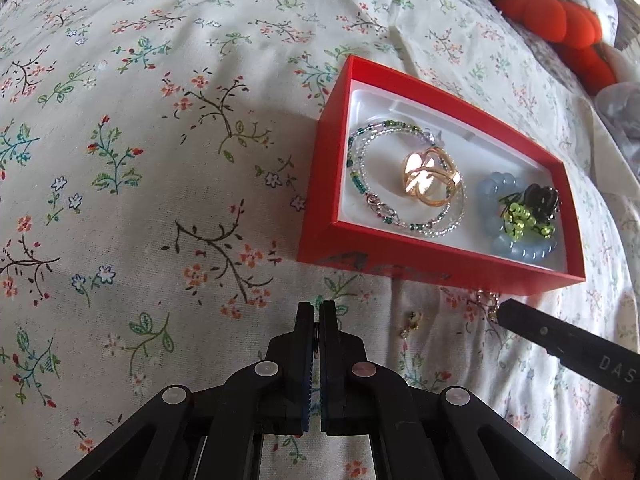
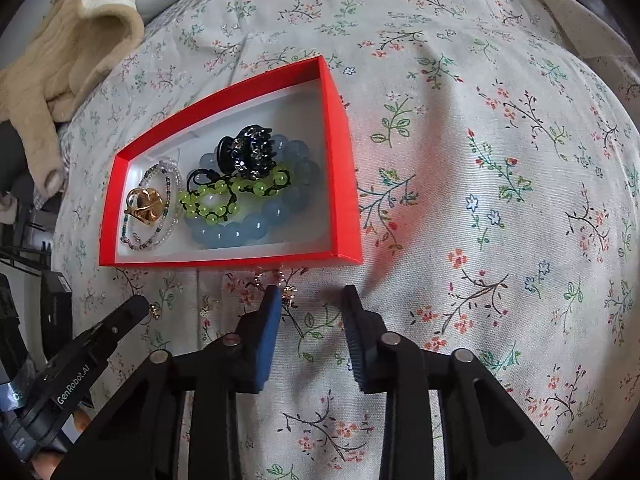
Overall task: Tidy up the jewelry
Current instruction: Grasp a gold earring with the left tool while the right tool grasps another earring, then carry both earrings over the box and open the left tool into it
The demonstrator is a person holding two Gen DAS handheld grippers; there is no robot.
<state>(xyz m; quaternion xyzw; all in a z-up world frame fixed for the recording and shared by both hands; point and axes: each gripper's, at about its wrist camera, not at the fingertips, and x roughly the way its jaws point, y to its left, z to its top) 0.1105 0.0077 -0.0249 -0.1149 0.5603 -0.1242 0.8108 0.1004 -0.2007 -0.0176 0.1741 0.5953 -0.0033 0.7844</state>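
In the left wrist view, the left claw point(image 1: 319, 308) is closed, its two fingers pressed together with nothing between them, and it hovers over the flowered bed sheet point(image 1: 160, 160). The red box point(image 1: 440, 268) lies to its right on the bed. Inside it are a thin beaded bracelet point(image 1: 360, 176), a gold ring piece point(image 1: 430, 178), a blue bead bracelet point(image 1: 520, 250) and a green bead bracelet point(image 1: 524, 220). A small earring point(image 1: 412, 322) lies on the sheet near the box. The tip of the right claw point(image 1: 505, 312) touches a small chain piece point(image 1: 489, 303) just beside the near wall of the box.

In the right wrist view, the right claw point(image 2: 312, 294) is open, fingers apart, and the chain piece point(image 2: 280, 286) lies beside its left finger, not yet between the two. A black hair clip point(image 2: 250, 154) sits on top of the beads in the box point(image 2: 344, 184).

I judge the chain piece very light, limp and slippery, and it can sink into the soft sheet. Best is to pinch it at the thicker charm. Its long axis seems to run from the box wall toward the claw.
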